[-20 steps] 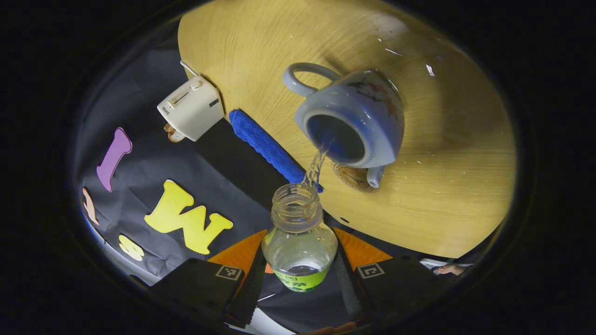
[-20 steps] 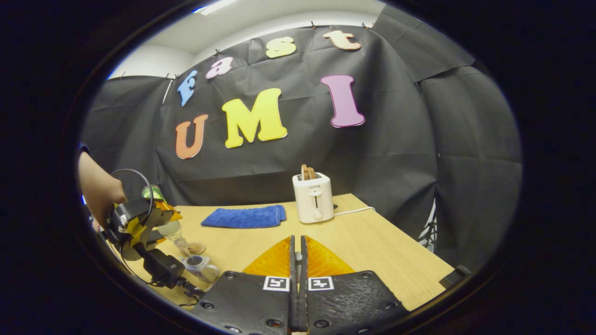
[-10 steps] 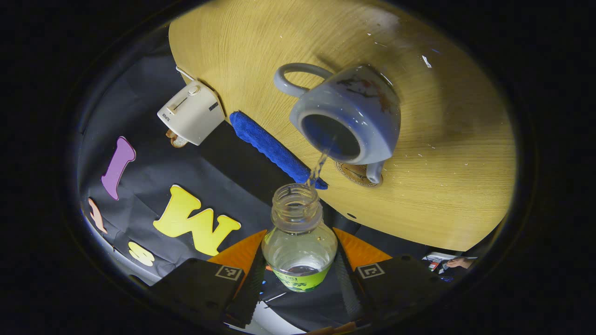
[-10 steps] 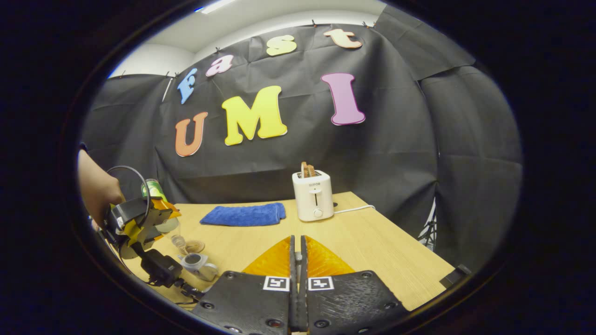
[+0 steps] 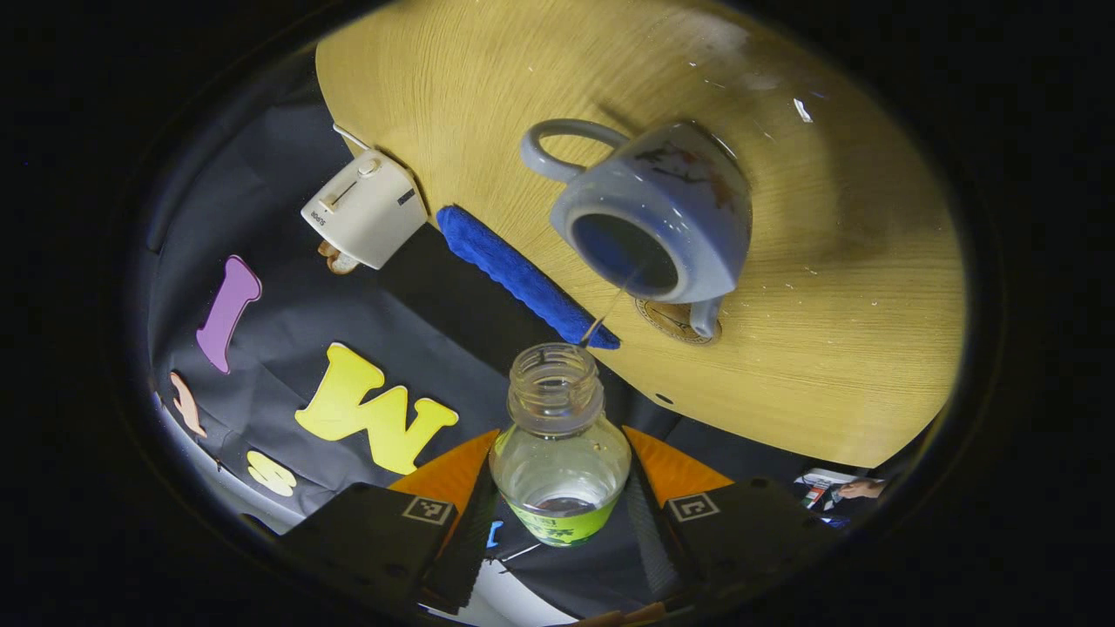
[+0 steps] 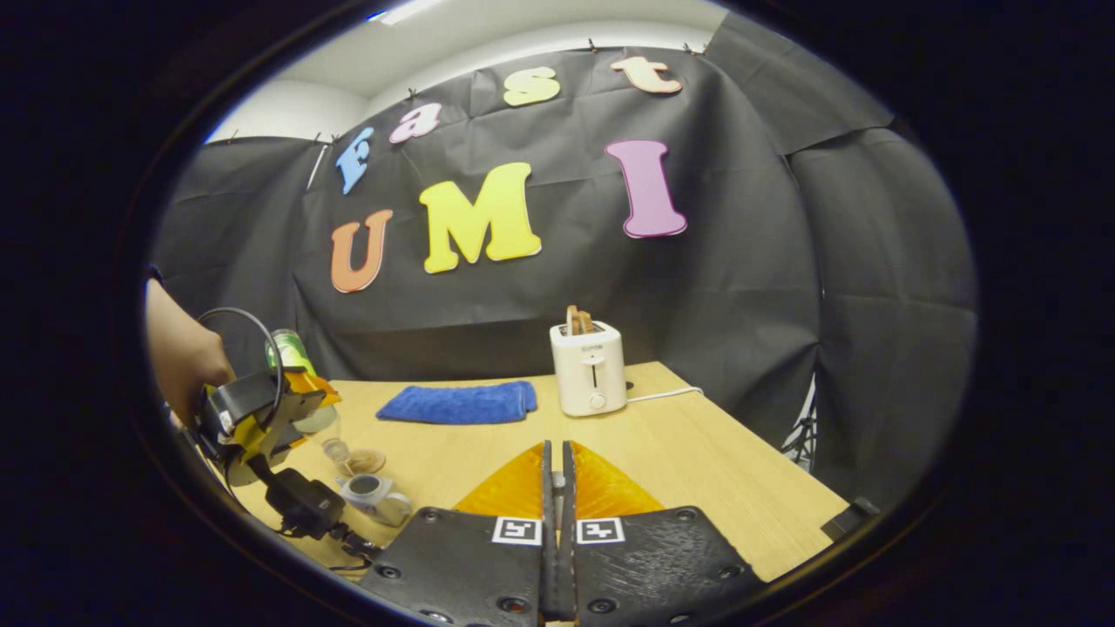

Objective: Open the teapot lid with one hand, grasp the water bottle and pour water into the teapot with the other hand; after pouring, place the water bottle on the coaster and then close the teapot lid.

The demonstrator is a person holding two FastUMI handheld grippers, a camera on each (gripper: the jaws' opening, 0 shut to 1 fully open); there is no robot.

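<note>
In the right gripper view, at the far left edge, a person's hand point(image 6: 179, 353) holds the left tongs point(image 6: 300, 409), which clamp the water bottle point(image 6: 296, 383) tipped mouth-down over the teapot point(image 6: 370, 495) at the lower left. The teapot is small, pale and lidless, sitting on the table point(image 6: 697, 470) with the round brown coaster point(image 6: 368, 459) just behind it. Toward the middle lies a blue cloth point(image 6: 457, 403), and right of it stands a white toaster point(image 6: 591, 370) with bread in its slots. At bottom centre the right tongs point(image 6: 556, 475) are pressed together; whether anything is pinched between them cannot be told.

In the left gripper view the toaster point(image 5: 366, 209) sits upper left and the cloth point(image 5: 523, 277) runs diagonally beside it. At lower centre the left tongs point(image 5: 560, 488) grip the bottle point(image 5: 560, 453) on both sides: clear, uncapped, green-labelled, nearly empty. A thin thread of water point(image 5: 605, 313) runs from its mouth into the dark opening of the teapot point(image 5: 662, 222) at upper centre, a pale glazed pot with a looped handle and painted decoration. The coaster point(image 5: 671, 318) peeks out by its spout.
</note>
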